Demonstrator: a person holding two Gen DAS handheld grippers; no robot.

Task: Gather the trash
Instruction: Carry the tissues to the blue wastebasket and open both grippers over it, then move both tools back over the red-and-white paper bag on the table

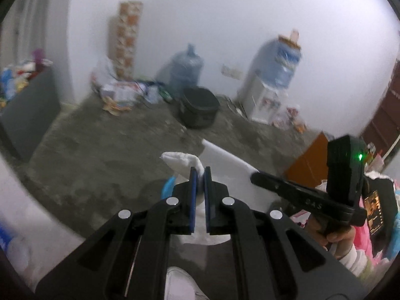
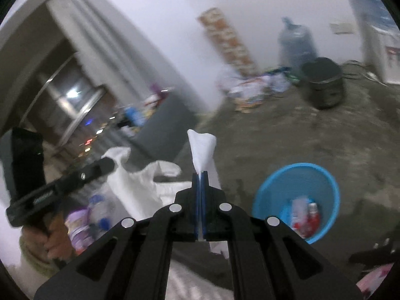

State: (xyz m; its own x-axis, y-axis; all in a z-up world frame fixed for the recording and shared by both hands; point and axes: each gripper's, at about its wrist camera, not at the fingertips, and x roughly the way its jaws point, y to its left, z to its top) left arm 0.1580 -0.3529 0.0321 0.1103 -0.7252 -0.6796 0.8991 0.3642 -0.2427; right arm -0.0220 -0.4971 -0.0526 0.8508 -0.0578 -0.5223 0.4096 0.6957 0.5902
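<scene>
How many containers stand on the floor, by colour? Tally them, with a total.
Blue basket: 1, holding trash, near the right gripper
Dark round bin: 1, by the far wall
Translucent blue water jug: 1, on the floor behind the bin
Total: 3
A second jug sits atop the water dispenser, not on the floor.

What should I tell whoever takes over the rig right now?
Left claw: shut on a white bag handle.
Right claw: shut on the other white bag handle.
The white bag hangs between them, bottles visible inside.
Blue basket sits on the floor to the right, some trash in it.
More litter lies by the far wall.
Left: probably collect the rest; keep both grips.
</scene>
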